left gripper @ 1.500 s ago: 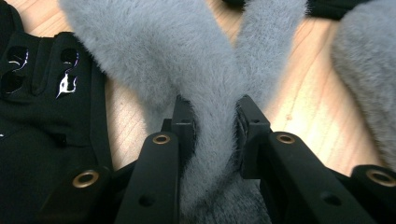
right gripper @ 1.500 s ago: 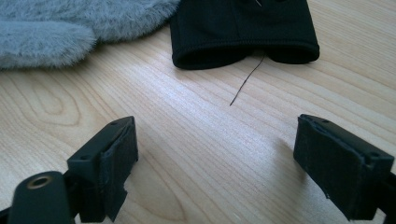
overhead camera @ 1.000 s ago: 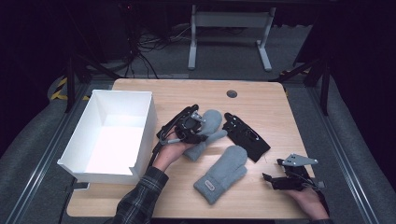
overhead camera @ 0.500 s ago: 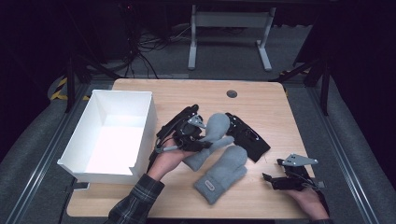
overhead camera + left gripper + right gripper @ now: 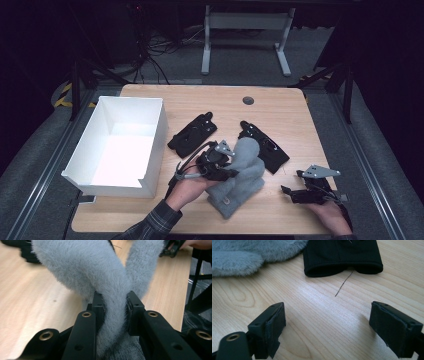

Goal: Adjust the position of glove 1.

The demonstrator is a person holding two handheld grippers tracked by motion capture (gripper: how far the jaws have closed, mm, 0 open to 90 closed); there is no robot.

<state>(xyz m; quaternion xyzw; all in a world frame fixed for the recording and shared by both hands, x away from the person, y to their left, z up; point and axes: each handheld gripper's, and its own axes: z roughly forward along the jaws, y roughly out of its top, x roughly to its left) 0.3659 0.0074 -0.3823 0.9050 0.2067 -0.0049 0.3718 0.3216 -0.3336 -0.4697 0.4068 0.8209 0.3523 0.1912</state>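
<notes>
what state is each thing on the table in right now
left gripper: shut on the grey mitten
grey mitten: pinched, laid over the second grey mitten
right gripper: open, holding nothing
white box: open, nothing visible inside
black gloves: lying flat

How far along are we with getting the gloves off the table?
Nothing looks done: the white box holds nothing. In hand: the left gripper is clamped on one grey mitten, lying over the other grey mitten. Left: both mittens and the two black gloves on the table; the right gripper rests open.
</notes>
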